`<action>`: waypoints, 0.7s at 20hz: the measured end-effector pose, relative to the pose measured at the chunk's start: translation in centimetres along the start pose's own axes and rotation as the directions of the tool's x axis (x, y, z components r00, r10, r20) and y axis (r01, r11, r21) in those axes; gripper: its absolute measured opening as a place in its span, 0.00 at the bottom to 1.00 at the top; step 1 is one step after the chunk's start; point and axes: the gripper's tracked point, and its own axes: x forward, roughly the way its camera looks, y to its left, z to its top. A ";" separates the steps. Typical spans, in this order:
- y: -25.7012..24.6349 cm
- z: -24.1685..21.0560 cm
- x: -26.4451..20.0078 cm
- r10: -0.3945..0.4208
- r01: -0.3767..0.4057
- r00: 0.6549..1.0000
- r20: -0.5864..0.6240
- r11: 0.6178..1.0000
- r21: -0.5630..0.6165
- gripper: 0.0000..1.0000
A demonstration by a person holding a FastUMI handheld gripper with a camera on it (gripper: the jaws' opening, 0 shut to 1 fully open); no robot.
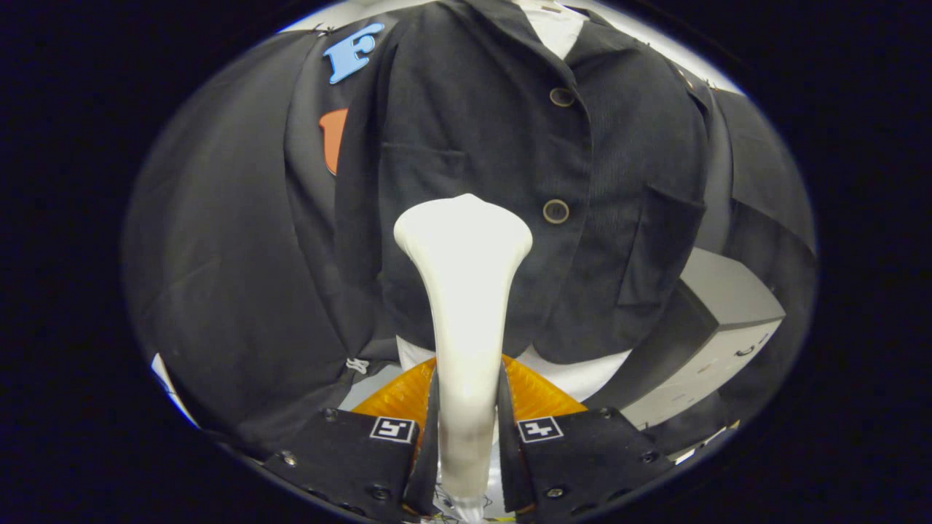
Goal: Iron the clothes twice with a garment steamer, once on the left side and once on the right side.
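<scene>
While the gripper [466, 429] clamps the steamer [466, 291], its head faces the jacket [510, 182]; slow, even strokes beside the buttons [555, 211] seem best.

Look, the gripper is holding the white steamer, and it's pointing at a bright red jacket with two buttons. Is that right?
Almost. In the gripper view the jacket is black, not red. The rest holds: the gripper is shut on the white steamer, whose head points at the jacket, and two buttons show down its front.

smooth matt plastic steamer [464, 291], matt ribbed cloth jacket [510, 182]
</scene>
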 end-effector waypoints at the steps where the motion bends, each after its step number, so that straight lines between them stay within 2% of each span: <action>1: 0.1 -0.7 0.3 0.003 -0.003 1.000 -0.008 1.000 0.004 0.38; 7: 0.3 -4.9 1.9 0.023 -0.022 0.997 -0.071 1.000 0.015 0.38; 14: 0.8 -7.8 2.1 0.044 -0.042 0.992 -0.121 0.999 0.012 0.38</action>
